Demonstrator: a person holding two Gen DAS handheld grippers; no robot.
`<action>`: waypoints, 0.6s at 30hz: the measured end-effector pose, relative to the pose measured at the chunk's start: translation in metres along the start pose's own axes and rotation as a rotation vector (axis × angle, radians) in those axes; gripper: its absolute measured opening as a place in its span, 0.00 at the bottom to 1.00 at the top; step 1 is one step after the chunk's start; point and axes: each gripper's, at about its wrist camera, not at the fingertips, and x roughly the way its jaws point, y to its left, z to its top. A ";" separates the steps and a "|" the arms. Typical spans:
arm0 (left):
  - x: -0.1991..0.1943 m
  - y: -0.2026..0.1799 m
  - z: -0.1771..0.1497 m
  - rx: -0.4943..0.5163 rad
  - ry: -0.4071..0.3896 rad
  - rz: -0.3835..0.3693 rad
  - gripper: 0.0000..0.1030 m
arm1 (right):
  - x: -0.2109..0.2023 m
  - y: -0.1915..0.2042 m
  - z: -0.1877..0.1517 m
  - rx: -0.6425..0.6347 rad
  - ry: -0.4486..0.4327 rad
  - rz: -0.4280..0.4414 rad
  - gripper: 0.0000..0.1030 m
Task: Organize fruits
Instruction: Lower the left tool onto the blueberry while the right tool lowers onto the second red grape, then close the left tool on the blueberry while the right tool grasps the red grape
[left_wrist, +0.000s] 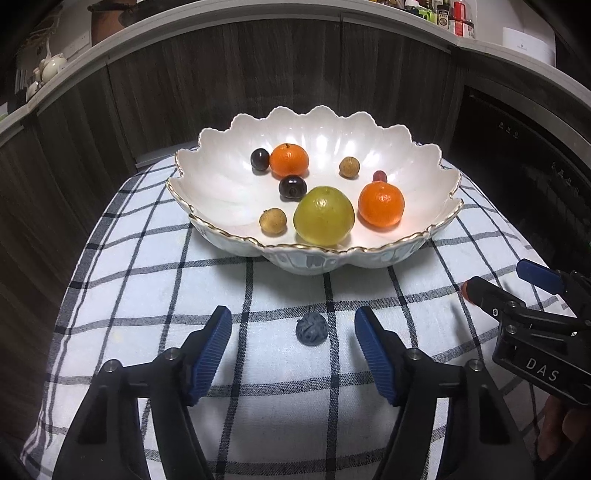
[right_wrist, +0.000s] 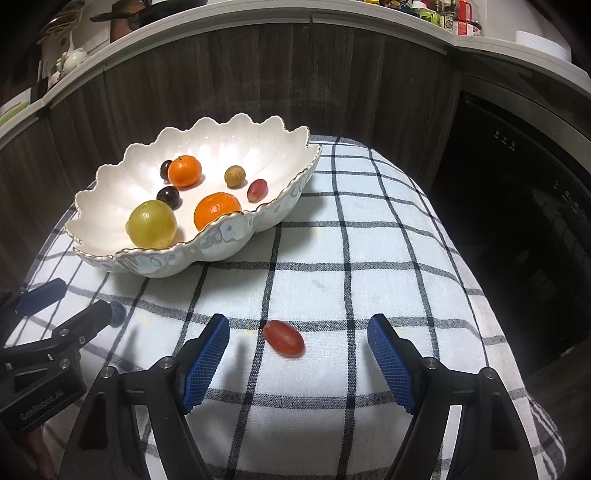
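The left hand-held gripper (left_wrist: 293, 334) stands open over the checked cloth (left_wrist: 147, 295) on the tabletop, a dark blueberry (left_wrist: 311, 329) lying between its blue pads, untouched. The right hand-held gripper (right_wrist: 298, 343) is open too — a red grape (right_wrist: 283, 338) lies between its pads, clear of both. Behind them the scalloped white bowl (left_wrist: 221, 155) holds two oranges, a green fruit and smaller fruits.

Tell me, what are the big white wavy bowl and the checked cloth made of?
The white scalloped bowl looks like glazed ceramic: it gleams under the light and has a thin gold rim. The blue-and-white checked cloth looks like woven cotton or linen: matte, with visible weave.
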 end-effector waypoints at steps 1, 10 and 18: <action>0.001 -0.001 0.000 0.002 -0.001 0.000 0.60 | 0.001 0.000 -0.001 0.004 0.005 0.006 0.76; 0.010 -0.006 -0.002 0.011 0.007 -0.009 0.47 | 0.009 -0.001 -0.005 0.005 0.021 0.014 0.68; 0.021 -0.006 -0.007 -0.002 0.035 -0.013 0.39 | 0.017 0.003 -0.008 -0.018 0.028 0.006 0.61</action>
